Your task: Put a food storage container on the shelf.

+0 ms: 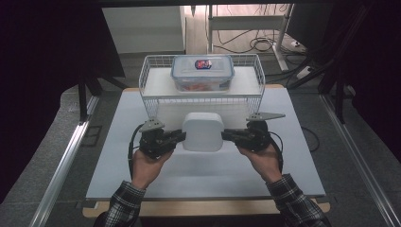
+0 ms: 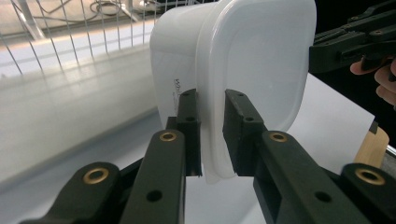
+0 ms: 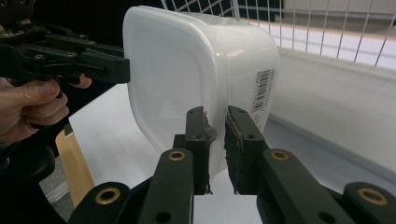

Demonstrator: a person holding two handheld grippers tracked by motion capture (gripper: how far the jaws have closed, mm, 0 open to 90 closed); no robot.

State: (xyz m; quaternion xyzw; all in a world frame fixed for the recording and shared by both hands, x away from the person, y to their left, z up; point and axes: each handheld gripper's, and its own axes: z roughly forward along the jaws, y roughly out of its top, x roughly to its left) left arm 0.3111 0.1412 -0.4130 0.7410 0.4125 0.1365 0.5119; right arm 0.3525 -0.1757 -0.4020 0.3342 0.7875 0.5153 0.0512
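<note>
White plastic tub (image 1: 203, 131) sits between both grippers, held mouth-down over the middle of the surface (image 1: 142, 175), just near of the wire rack (image 1: 151, 101). Both sides are grasped: left gripper (image 1: 181, 136) pinches the tub's left rim, right gripper (image 1: 226, 135) pinches the right rim. In the left gripper view the fingers (image 2: 189, 126) are clamped on the thin rim flange; same in the right gripper view, fingers (image 3: 196, 135) pressed on the rim edge near the barcode sticker (image 3: 261, 89). The tub looks clear of the surface, so the pick-up seems done. Probably left: carry it to the rack, likely beside the lidded clear container (image 1: 202, 72) on the rack's shelf, and let go. Destination is a guess.

The surface is a white board on a wooden tabletop, bare apart from the rack at the far middle. Room: dark curtains left and right, grey floor, metal rails on both sides, cables and table legs far behind.
</note>
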